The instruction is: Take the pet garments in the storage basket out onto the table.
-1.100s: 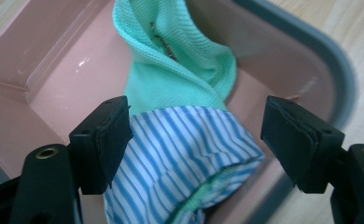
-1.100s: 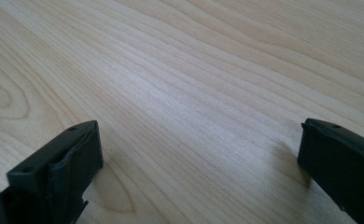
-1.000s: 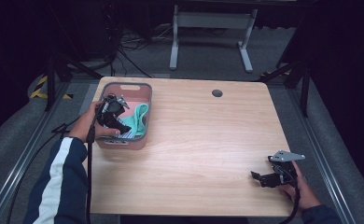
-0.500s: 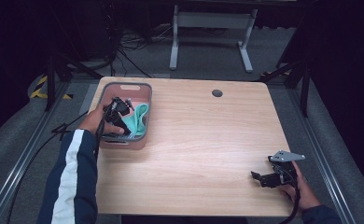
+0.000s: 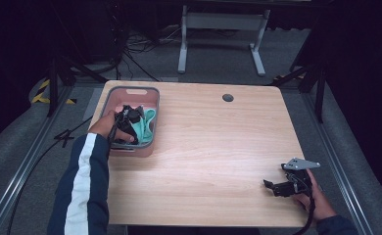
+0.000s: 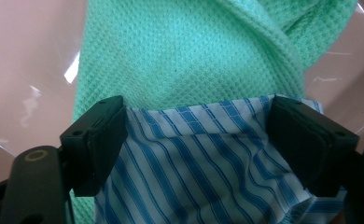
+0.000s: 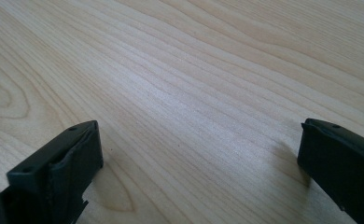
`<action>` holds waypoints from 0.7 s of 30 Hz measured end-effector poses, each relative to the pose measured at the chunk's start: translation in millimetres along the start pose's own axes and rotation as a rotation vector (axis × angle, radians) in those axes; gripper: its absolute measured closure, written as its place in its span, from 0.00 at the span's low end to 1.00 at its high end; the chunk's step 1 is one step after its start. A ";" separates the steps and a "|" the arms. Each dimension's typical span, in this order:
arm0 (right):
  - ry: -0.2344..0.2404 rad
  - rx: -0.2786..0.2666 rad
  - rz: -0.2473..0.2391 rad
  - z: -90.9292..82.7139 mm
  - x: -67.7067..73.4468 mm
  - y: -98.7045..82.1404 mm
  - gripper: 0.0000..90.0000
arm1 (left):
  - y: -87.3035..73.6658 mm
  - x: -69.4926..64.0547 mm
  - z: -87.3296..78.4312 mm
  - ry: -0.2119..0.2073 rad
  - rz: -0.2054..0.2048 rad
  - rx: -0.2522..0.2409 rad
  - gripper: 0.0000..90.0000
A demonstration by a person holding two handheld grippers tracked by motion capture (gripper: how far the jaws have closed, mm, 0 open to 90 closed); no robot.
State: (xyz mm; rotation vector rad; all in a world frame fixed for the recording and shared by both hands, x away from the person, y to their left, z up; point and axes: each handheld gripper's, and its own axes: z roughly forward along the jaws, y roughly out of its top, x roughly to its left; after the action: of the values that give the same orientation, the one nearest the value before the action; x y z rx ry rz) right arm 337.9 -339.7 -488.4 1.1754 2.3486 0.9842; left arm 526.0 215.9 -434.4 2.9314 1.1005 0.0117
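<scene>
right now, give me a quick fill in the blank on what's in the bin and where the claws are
1. The pink bin sits on the ___ table.
2. The left claw straddles a blue-and-white ___ cloth.
3. Beside it lies a ___ waffle-weave cloth.
4. The right claw has ___ between its jaws.

Missing words: wooden; striped; green; nothing

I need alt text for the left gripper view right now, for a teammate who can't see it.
The left tool points into a pink bin, its two black jaws standing apart on either side of a bunched blue-and-white striped cloth. A mint green waffle-weave cloth lies just beyond the striped one, draped across the bin.
</scene>
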 end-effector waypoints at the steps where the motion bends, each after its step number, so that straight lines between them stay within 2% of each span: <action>1: 0.000 0.000 -0.001 0.0 0.0 0.0 0.00 | -0.1 -0.2 -0.1 -0.002 -0.004 0.001 0.25; 3: 0.000 0.001 0.000 -0.1 0.0 0.0 0.00 | -0.3 0.1 -0.5 -0.008 -0.013 0.006 0.28; 5: 0.000 0.000 0.000 0.0 0.0 0.0 0.00 | -0.3 -1.5 -2.4 0.000 -0.008 0.011 0.35; 6: 0.000 0.000 0.000 0.0 0.0 0.0 0.00 | -0.7 -2.1 -3.8 0.003 0.002 0.018 0.40; 8: 0.000 0.000 -0.001 -0.1 0.0 0.0 0.00 | -1.6 -3.6 -6.1 0.016 0.009 0.017 0.57; 11: -0.001 0.000 -0.001 0.0 0.0 0.0 0.00 | -3.7 -5.1 -6.9 0.030 0.010 0.010 0.71; 15: -0.001 0.000 -0.001 -0.1 0.0 0.0 0.00 | -7.4 -6.2 -7.8 0.059 0.022 -0.020 0.79; 17: -0.001 0.000 0.000 -0.1 0.1 0.0 0.00 | -10.4 -4.6 -8.6 0.059 0.011 -0.046 0.80; 18: -0.001 0.000 -0.001 0.0 0.0 0.0 0.01 | -11.5 -4.4 -9.9 0.099 0.002 -0.059 0.80; 19: -0.001 0.000 0.000 -0.1 0.0 0.0 0.01 | -12.8 -3.8 -11.2 0.120 -0.019 -0.072 0.81; 21: -0.001 0.001 -0.001 -0.2 0.1 0.0 0.01 | -16.1 -3.2 -13.5 0.121 -0.029 -0.115 0.81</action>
State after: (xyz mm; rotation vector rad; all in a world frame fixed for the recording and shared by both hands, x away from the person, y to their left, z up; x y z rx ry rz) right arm 337.8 -339.8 -488.3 1.1748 2.3485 0.9816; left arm 512.8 226.1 -421.2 2.8450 1.1172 0.2468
